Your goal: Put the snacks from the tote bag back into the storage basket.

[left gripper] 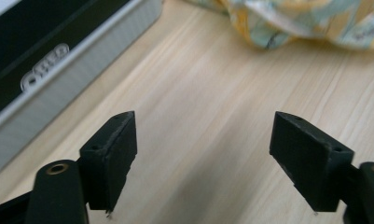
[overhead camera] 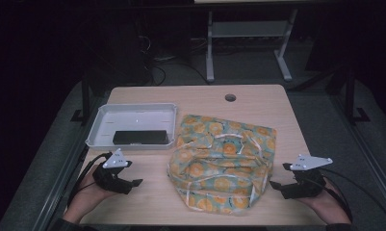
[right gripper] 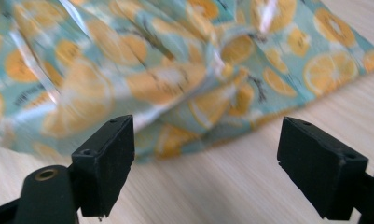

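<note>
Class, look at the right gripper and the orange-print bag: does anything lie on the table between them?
Nothing visible does. The right gripper is open and faces the bag across bare table. The tray sits at the far left, out of the way.

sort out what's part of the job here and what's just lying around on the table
Part of the job:
- orange-print bag, crumpled mid-table between both grippers
- left gripper, open, aimed toward the bag
- right gripper, open, jaws facing the bag's edge

Lying about:
- grey tray at the table's back left
- black box lying inside the tray
- round hole in the tabletop
</note>
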{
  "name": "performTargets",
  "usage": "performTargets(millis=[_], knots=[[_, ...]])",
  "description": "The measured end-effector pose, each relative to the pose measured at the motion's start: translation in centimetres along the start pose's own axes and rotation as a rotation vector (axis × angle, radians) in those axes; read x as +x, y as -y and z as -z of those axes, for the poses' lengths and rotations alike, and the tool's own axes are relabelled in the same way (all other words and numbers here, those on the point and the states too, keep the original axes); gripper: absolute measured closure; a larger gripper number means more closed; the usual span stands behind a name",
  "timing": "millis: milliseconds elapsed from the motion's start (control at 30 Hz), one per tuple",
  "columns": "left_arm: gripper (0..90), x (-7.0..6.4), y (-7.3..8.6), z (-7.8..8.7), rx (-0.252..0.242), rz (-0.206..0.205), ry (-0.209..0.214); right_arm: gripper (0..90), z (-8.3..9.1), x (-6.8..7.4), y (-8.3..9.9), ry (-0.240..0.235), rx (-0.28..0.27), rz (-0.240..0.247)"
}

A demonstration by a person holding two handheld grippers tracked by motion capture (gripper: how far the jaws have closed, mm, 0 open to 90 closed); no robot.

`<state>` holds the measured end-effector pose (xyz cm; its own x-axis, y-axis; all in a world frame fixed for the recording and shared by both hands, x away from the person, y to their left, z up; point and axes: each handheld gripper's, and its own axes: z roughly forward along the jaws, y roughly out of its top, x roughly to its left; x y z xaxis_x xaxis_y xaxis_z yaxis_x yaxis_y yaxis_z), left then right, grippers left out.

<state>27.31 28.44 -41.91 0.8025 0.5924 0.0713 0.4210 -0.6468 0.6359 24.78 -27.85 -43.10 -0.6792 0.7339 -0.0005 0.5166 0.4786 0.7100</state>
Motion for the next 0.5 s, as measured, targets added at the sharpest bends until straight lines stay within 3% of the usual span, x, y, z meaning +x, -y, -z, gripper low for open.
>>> performTargets(millis=[100, 233, 500], knots=[[20.8, -0.5, 1.0, -0.1, 0.001, 0.024, 0.006, 18.0, -0.2, -0.4, 0.7, 0.019, 0.011, -0.003], [16.5, -0.8, 1.8, -0.3, 0.015, 0.005, 0.011, 17.0, -0.6, -0.7, 1.1, 0.028, 0.031, -0.012], [13.5, -1.2, 1.7, -1.1, 0.047, -0.015, 0.045, 16.1, -1.1, -1.0, 1.3, 0.032, 0.047, 0.004]])
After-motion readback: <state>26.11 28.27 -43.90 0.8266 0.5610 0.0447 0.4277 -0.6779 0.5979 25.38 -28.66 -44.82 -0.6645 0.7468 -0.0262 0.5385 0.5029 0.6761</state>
